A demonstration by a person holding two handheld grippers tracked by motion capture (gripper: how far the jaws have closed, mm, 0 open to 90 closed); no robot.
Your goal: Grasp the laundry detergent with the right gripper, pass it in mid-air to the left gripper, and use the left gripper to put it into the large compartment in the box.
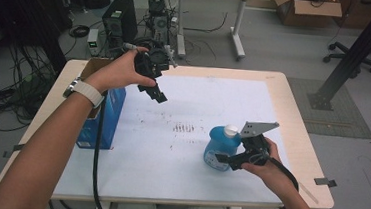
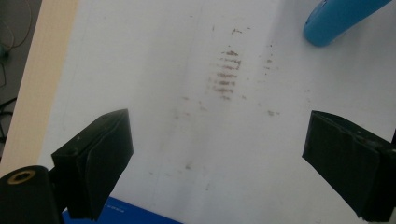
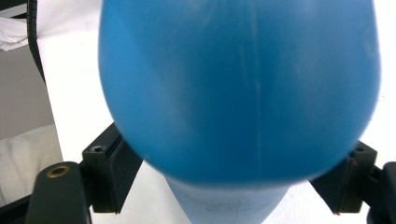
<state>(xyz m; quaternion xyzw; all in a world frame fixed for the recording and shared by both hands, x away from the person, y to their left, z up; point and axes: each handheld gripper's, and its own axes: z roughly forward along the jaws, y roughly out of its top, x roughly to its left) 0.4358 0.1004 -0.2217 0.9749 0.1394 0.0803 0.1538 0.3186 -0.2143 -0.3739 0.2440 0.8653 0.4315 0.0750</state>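
Cables, a computer tower and a second desk crowd the floor beyond a pale wooden tabletop point(image 1: 297, 123) covered by a white sheet with a patch of brownish smears near its middle point(image 1: 183, 128). On the near right part of that sheet stands a blue plastic bottle point(image 1: 221, 147) with a white cap point(image 1: 230, 130), upright as far as the high view tells. The right tongs point(image 1: 225, 159) come at it from the right, low on its body; in the right gripper view the bottle's blue belly point(image 3: 238, 88) bulges between the two black jaws, which sit close against its sides, though whether the pads already press or just bracket it I cannot tell. The left tongs point(image 1: 158, 96) hang in the air over the far left part of the sheet, jaws spread wide with nothing between them, as the left gripper view shows above the stained sheet. A blue box point(image 1: 103, 120) stands at the left edge of the tabletop, under the left forearm. The step in hand looks like taking hold of the bottle with the right tongs. The next move seems to call for a firm squeeze on the rounded, probably slippery body before any lift, keeping the bottle upright so that it does not tip or slide out.
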